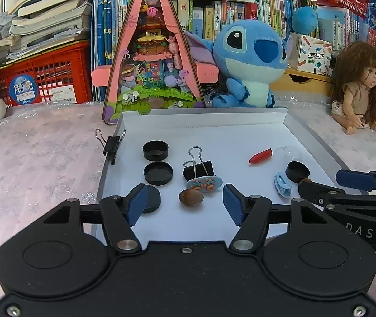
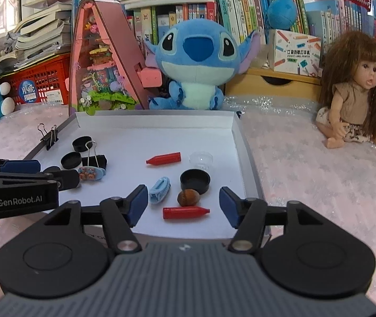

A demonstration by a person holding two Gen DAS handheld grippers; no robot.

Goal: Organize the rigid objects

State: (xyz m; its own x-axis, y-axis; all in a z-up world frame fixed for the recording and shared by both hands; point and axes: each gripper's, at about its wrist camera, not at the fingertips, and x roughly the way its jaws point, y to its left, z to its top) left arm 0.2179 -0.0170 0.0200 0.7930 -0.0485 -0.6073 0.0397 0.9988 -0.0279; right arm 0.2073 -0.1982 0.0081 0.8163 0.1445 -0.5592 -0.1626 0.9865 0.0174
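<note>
A white tray (image 1: 214, 129) holds small items. In the left wrist view my left gripper (image 1: 185, 203) is open and empty just above a brown nut (image 1: 191, 197), with a bear hair clip (image 1: 204, 183), a binder clip (image 1: 198, 167) and black caps (image 1: 158, 173) beyond. My right gripper (image 2: 184, 206) is open and empty over a red crayon (image 2: 185, 212) and a second brown nut (image 2: 188, 197). A blue claw clip (image 2: 159, 192), a black cap (image 2: 195, 181), another red crayon (image 2: 164, 158) and a clear cup (image 2: 201, 158) lie near.
A small binder clip (image 1: 110, 142) sits on the tray's left rim. Behind the tray stand a pink triangular display (image 1: 153, 60), a Stitch plush (image 1: 251, 63) and a doll (image 2: 354, 95), on a pink cloth (image 2: 319, 174). Bookshelves fill the back.
</note>
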